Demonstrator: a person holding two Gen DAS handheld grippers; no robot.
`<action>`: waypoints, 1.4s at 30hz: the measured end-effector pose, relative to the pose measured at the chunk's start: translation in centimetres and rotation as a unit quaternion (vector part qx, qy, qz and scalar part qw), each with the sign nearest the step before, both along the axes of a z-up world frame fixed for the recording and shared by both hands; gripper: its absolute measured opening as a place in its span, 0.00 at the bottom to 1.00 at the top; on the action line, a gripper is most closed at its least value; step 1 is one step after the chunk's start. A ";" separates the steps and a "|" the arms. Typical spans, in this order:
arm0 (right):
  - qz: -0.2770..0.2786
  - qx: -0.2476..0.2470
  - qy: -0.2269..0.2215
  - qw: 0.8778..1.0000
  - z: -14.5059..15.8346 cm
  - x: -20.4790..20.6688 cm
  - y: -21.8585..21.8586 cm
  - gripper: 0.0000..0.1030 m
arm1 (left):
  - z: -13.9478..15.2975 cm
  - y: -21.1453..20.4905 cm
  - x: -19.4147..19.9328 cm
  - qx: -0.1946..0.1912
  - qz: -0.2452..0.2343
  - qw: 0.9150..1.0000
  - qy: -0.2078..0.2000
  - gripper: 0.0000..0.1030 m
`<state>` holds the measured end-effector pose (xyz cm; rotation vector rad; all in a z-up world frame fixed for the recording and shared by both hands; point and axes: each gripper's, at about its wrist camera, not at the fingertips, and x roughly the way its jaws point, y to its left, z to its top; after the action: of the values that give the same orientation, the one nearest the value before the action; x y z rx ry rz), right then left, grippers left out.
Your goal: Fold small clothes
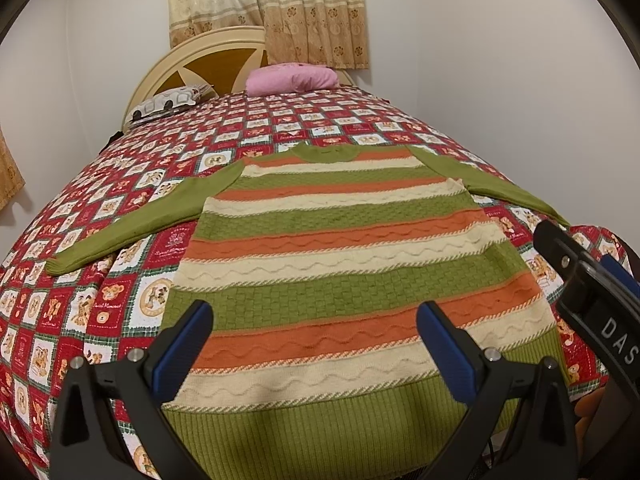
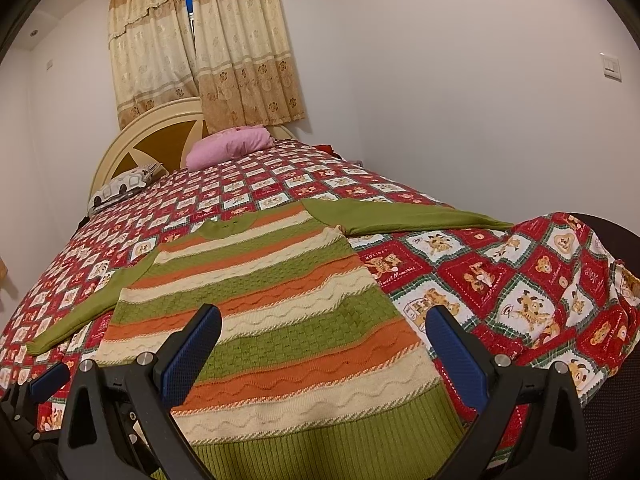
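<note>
The striped sweater (image 1: pixel 352 264) lies flat on the quilt (image 1: pixel 100 264), sleeves spread. The left gripper (image 1: pixel 316 344) and right gripper (image 2: pixel 324 348) hover above its hem, jaws wide apart, holding nothing.

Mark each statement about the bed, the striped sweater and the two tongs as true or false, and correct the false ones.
1. The striped sweater lies spread flat on the patterned bedspread with both sleeves stretched outward. True.
2. The left tongs are shut on the sweater's hem. False: their fingers stand wide apart and hold nothing.
3. A pink pillow sits near the headboard. True.
4. The sweater's sleeves are orange. False: both sleeves are plain green; only the body has orange stripes.
5. The right tongs are open above the sweater's lower part. True.
6. The curtains are pulled wide open. False: they hang nearly closed, leaving only a narrow gap.
</note>
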<state>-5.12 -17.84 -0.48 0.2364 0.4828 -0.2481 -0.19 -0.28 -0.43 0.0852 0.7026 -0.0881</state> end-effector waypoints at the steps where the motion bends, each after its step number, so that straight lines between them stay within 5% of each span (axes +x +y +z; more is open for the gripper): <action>1: 0.000 0.000 0.000 1.000 0.0 0.0 0.0 0.99 | 0.0 0.0 0.0 0.000 0.000 1.000 0.000 1.00; 25: 0.001 -0.002 0.005 1.000 -0.4 0.1 0.2 0.99 | -0.7 -0.3 -0.2 0.000 -0.001 1.000 0.004 1.00; 42: 0.018 -0.005 0.064 0.998 -3.8 3.2 -0.4 0.99 | -3.3 -0.2 1.9 -0.005 -0.007 0.999 0.047 1.00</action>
<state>-1.95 -18.29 -4.33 0.2030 0.6111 -0.2317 1.67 -0.47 -3.76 0.0773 0.7961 -0.1103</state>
